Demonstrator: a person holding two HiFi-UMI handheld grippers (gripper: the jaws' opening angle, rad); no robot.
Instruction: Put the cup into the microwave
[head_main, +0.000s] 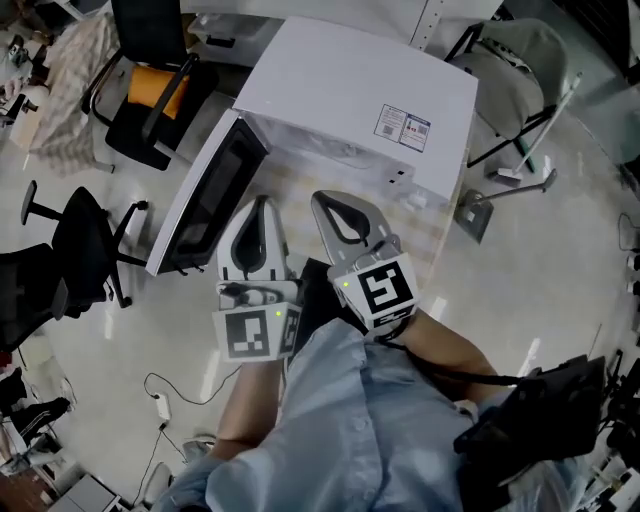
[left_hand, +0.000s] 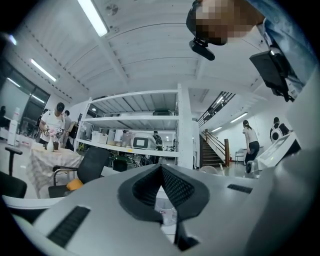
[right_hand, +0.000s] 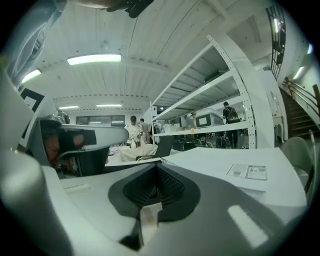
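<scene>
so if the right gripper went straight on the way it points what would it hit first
Probably the microwave, around its top front corner by the open door; depth is hard to judge.

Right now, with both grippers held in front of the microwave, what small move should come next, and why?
Probably lower the left gripper and open it. Both it and the right gripper are shut and empty, the microwave has its door open, and what looks like the cup shows below the left gripper's tips.
</scene>
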